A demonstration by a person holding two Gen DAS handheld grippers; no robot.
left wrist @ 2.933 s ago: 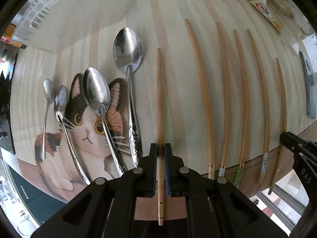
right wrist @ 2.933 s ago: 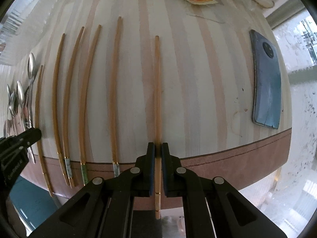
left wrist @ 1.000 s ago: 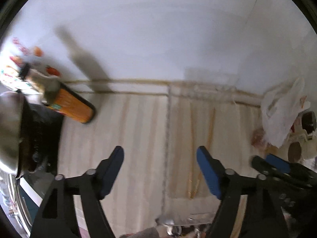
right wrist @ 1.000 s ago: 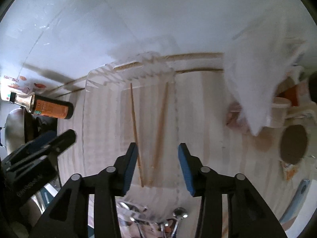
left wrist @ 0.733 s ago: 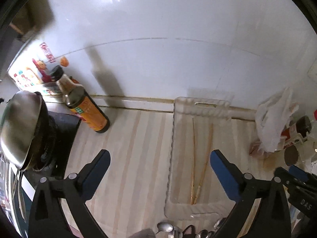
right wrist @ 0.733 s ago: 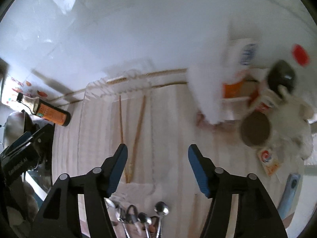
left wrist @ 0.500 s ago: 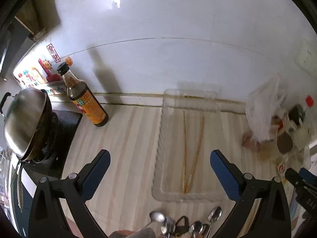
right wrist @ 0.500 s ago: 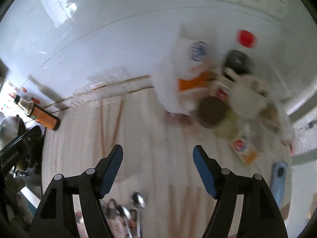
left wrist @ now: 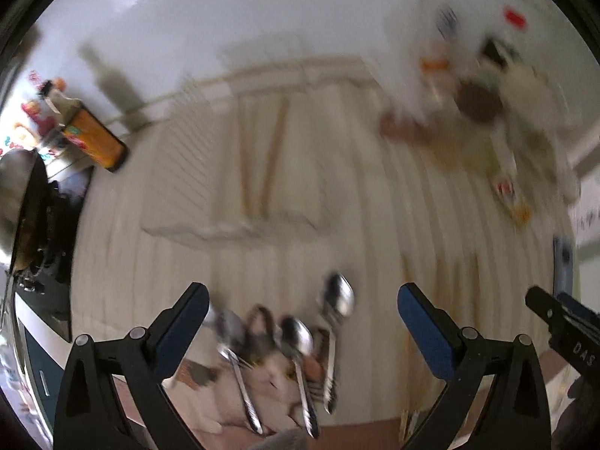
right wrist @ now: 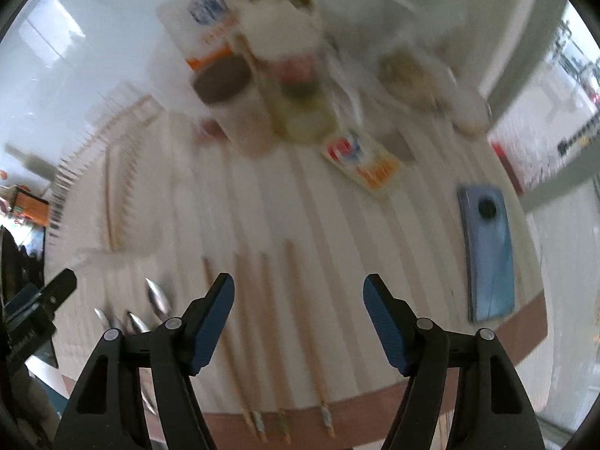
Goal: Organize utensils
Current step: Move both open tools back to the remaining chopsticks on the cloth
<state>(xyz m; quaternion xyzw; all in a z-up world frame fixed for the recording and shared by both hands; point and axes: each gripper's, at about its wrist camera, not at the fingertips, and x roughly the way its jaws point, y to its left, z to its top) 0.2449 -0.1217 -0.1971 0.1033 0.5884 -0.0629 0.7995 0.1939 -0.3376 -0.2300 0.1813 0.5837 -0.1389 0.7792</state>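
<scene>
Above the striped counter [left wrist: 157,262], both grippers hung empty with their fingers spread wide apart. Both views were blurred. The left gripper [left wrist: 300,322] looked down on several metal spoons [left wrist: 300,337] lying side by side on a cat-print mat [left wrist: 270,378] at the near edge. Farther back sat a clear tray [left wrist: 176,230] with two wooden chopsticks [left wrist: 258,165] lying inside it. An orange-labelled sauce bottle [left wrist: 88,131] stood at the far left by the wall, beside a dark stove [left wrist: 45,225]. The right gripper [right wrist: 298,315] looked down on four more chopsticks [right wrist: 296,300] laid in a row on the counter, their decorated ends at the near edge. The spoon bowls showed to their left. A blue phone [right wrist: 487,255] lay well apart on the right. Jars and packets [right wrist: 277,86] crowded the back of the counter.
</scene>
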